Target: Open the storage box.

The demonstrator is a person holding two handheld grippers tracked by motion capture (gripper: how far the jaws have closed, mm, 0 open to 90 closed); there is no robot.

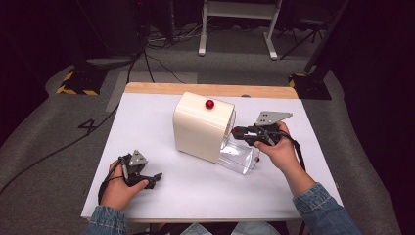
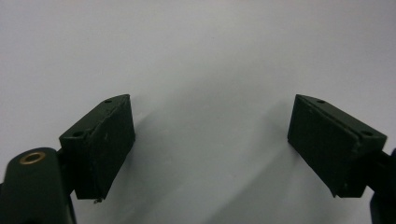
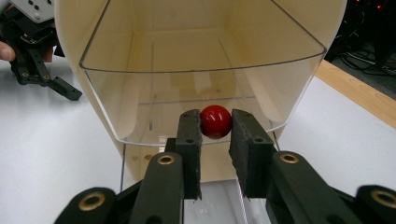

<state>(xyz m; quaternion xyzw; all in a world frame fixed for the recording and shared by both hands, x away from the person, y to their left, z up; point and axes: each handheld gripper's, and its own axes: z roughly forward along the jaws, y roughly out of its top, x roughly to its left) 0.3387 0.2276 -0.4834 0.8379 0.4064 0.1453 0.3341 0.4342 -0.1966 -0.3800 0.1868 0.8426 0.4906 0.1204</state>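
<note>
A cream box (image 1: 200, 128) stands mid-table with a red ball (image 1: 209, 104) on its top. A clear plastic drawer (image 1: 240, 155) juts out of its right side toward me. My right gripper (image 1: 236, 131) is at the drawer's upper front edge. In the right gripper view the right gripper (image 3: 215, 117) is shut on a red knob (image 3: 215, 122) at the rim of the clear drawer (image 3: 201, 70). My left gripper (image 1: 154, 179) rests on the white table (image 1: 147, 122) at the front left, apart from the box. Its jaws stand wide open over bare table (image 2: 212, 100).
The left gripper (image 3: 42, 77) and its hand appear far off in the right gripper view. A wooden strip (image 1: 210, 89) runs along the table's far edge. Beyond it lie grey floor, cables (image 1: 161, 63) and a white stand (image 1: 240, 24).
</note>
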